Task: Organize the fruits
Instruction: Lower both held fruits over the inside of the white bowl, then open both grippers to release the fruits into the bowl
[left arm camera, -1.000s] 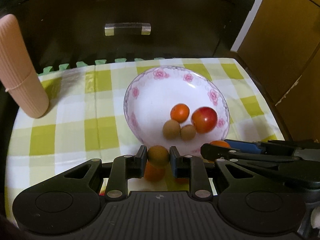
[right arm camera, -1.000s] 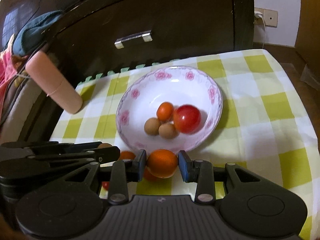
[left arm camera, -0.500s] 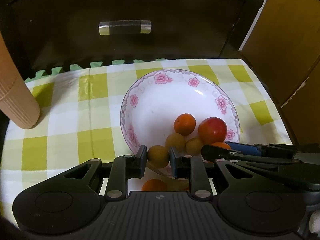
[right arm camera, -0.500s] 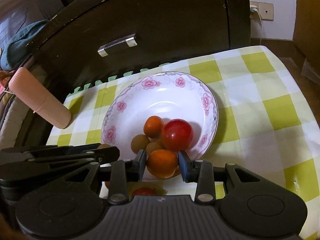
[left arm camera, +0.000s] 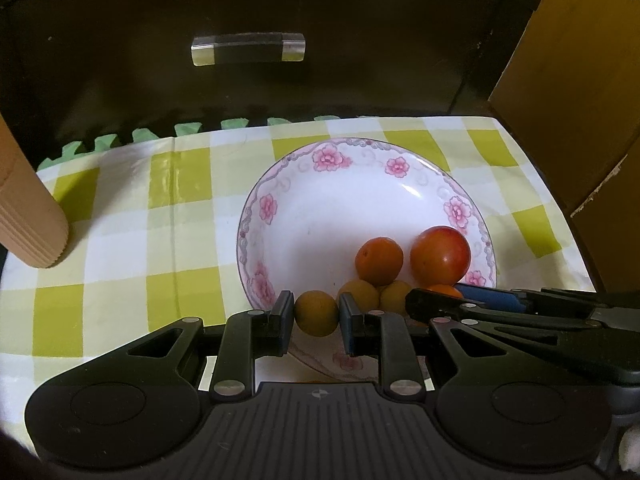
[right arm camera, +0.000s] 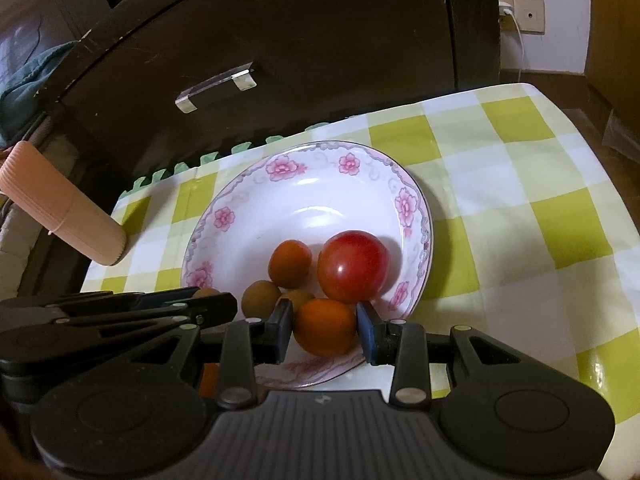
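A white plate with pink flowers (left arm camera: 332, 184) (right arm camera: 312, 184) sits on the checked cloth. In it lie a red tomato (left arm camera: 440, 255) (right arm camera: 353, 266), a small orange fruit (left arm camera: 379, 261) (right arm camera: 289, 263) and two small brown fruits (left arm camera: 359, 295) (right arm camera: 261, 297). My left gripper (left arm camera: 316, 314) is shut on a small brown fruit (left arm camera: 316, 313) over the plate's near rim. My right gripper (right arm camera: 325, 327) is shut on an orange (right arm camera: 325, 326) over the plate's near rim, beside the tomato. Each gripper shows side-on in the other's view.
A tan ribbed cylinder (left arm camera: 28, 216) (right arm camera: 64, 216) lies at the cloth's left edge. A dark cabinet with a clear handle (left arm camera: 248, 48) (right arm camera: 216, 88) stands behind the table. A wooden panel (left arm camera: 580, 80) stands at the right. Another orange fruit (right arm camera: 208, 378) lies under my fingers.
Both grippers have moved forward with their fruits, from in front of the plate to over its near rim. The fruits in the plate have not moved.
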A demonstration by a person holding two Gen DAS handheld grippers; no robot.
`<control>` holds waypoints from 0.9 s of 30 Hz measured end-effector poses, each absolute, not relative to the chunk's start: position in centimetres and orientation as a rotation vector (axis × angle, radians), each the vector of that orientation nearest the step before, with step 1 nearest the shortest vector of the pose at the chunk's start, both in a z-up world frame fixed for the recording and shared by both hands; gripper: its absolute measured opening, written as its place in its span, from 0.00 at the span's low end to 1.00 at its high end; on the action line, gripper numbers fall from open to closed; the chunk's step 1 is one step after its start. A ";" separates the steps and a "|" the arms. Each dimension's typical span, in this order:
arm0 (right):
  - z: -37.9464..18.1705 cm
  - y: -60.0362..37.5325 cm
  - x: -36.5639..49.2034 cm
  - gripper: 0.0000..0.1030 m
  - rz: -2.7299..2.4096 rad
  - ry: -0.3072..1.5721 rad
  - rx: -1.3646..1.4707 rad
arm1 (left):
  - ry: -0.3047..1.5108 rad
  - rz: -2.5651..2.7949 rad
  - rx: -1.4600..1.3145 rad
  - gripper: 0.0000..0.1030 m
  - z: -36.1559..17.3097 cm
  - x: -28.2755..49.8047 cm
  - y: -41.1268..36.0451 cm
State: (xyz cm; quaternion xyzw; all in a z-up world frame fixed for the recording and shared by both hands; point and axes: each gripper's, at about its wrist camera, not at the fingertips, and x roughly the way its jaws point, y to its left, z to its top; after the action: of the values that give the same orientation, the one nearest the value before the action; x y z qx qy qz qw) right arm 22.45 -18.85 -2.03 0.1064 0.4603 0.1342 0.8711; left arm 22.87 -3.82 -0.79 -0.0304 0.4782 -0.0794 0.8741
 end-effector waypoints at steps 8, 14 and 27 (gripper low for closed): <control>-1.8 -18.8 22.9 0.34 0.278 0.942 0.222 | 0.988 -0.166 -0.058 0.32 -0.7 23.1 -3.7; -1.7 -19.0 23.1 0.34 0.271 0.939 0.229 | 0.985 -0.162 -0.064 0.37 -0.6 23.2 -3.7; -0.2 -19.3 22.6 0.34 0.262 0.903 0.243 | 0.944 -0.161 -0.070 0.46 1.0 22.1 -3.4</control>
State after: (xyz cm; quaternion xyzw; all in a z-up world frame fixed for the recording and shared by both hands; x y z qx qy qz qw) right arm 22.55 -19.33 -0.21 0.1168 0.4339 0.1259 0.8844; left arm 22.10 -3.38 1.01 -0.0337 0.4542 -0.0772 0.8869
